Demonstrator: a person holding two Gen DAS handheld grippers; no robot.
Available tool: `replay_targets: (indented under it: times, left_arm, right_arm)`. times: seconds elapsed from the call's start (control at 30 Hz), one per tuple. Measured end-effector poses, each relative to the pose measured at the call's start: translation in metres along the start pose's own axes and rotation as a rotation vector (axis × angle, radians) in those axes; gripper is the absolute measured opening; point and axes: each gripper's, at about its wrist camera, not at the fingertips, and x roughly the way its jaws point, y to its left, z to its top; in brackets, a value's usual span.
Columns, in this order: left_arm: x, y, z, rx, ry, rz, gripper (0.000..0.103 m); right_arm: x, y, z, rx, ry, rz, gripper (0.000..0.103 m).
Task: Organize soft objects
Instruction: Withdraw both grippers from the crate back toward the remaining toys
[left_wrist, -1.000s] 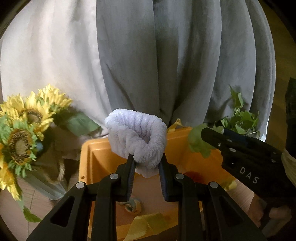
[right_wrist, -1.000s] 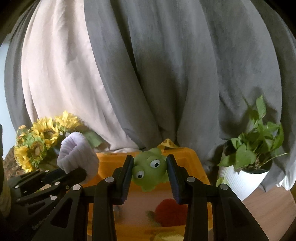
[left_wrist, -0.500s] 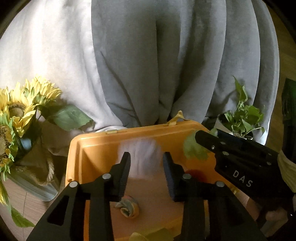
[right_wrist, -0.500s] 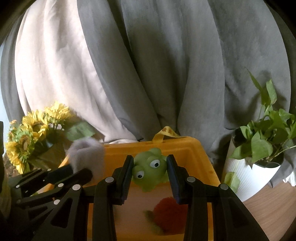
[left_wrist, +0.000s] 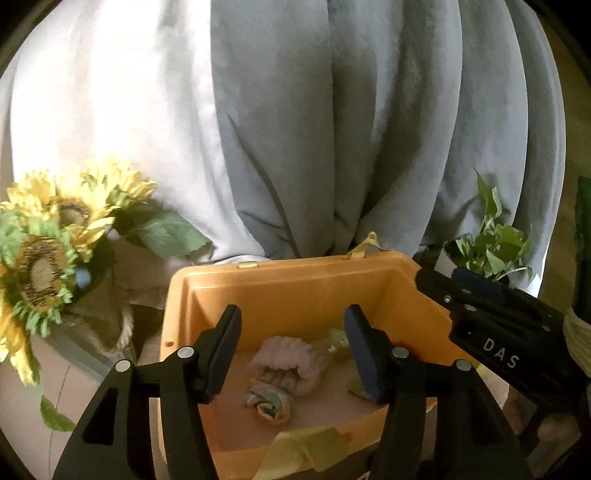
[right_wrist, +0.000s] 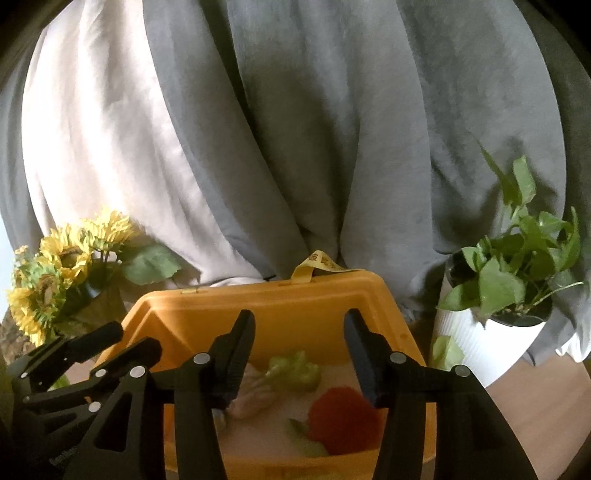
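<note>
An orange bin (left_wrist: 280, 291) sits below both grippers. My left gripper (left_wrist: 291, 317) hangs over it with its jaws opening and nothing between them. Under it on the bin floor lie a pale rolled towel (left_wrist: 284, 363) and a small rolled cloth (left_wrist: 269, 402). My right gripper (right_wrist: 299, 317) is also over the bin (right_wrist: 258, 314), its jaws opening and empty. The green frog toy (right_wrist: 295, 371) lies on the floor below it, beside a red plush (right_wrist: 341, 415) and the towel (right_wrist: 255, 397). The left gripper (right_wrist: 135, 338) shows at the left of the right wrist view.
Grey and white curtains (right_wrist: 295, 147) hang close behind the bin. A sunflower bunch (left_wrist: 55, 236) stands to the left. A potted green plant in a white pot (right_wrist: 491, 332) stands to the right on the wooden floor (right_wrist: 535, 398). A yellow cloth (left_wrist: 306, 448) drapes over the bin's near rim.
The left gripper opened and the rolled towel fell into the bin. Then the right gripper opened and the frog toy dropped into the bin.
</note>
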Motion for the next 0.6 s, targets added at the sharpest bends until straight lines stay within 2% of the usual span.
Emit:
replay_targets:
  times: [0.2,0.27,0.6]
  left_arm:
    - [-0.023,-0.003,0.001,-0.005,-0.024,0.023,0.060]
    - [-0.031,-0.004,0.001,-0.005,-0.032,0.028,0.061]
    - [-0.073,-0.014,-0.003,0.001,-0.071,0.057,0.064]
  right_arm:
    - [-0.019,-0.001,0.000,0.001,-0.015,-0.010,0.052]
    - [-0.026,0.000,0.000,-0.003,-0.023,-0.013,0.056]
    - [-0.065,0.005,-0.003,-0.014,-0.062,-0.032,0.062]
